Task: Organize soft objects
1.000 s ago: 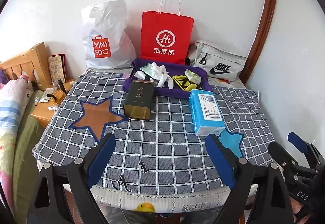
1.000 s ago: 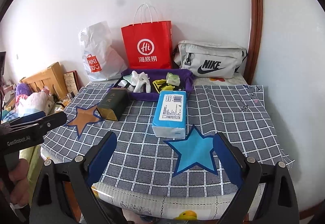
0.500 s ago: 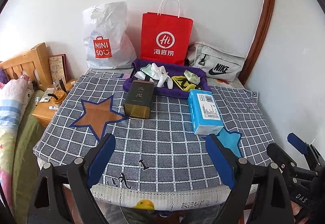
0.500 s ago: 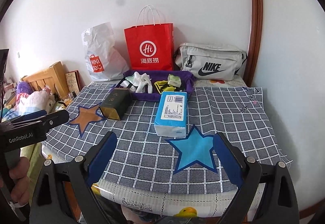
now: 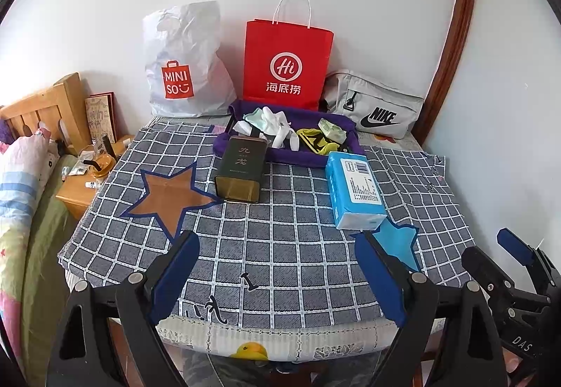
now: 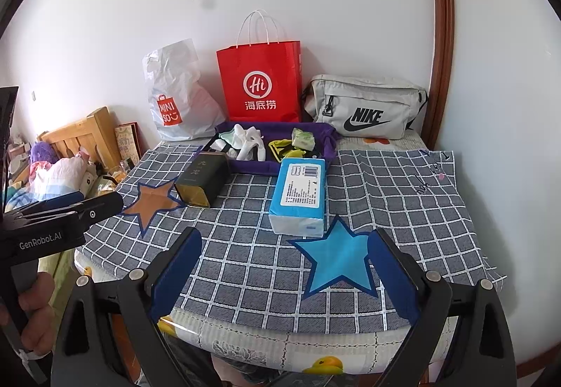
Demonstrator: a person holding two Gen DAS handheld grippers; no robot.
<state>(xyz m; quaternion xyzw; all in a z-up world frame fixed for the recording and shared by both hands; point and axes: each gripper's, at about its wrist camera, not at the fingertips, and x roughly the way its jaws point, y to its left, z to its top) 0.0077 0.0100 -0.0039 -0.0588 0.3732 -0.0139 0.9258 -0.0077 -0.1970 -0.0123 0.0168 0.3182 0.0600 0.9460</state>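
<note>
Both grippers pull back from the table over the last second, the view widening past the near edge; nothing on the cloth shifts. The left gripper (image 5: 277, 267) and right gripper (image 6: 284, 267) hang spread and empty. Beyond them, a soft blue tissue pack (image 6: 299, 199) lies by the blue star (image 6: 336, 260), a rigid dark tin (image 5: 240, 169) left of it. Limp white and yellow fabric pieces (image 5: 280, 127) fill the far purple tray (image 5: 298, 157).

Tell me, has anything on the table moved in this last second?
Only the two handheld grippers: the left gripper and right gripper drew back from the table, jaws open and empty. The tissue pack, dark tin and purple tray stayed put.
</note>
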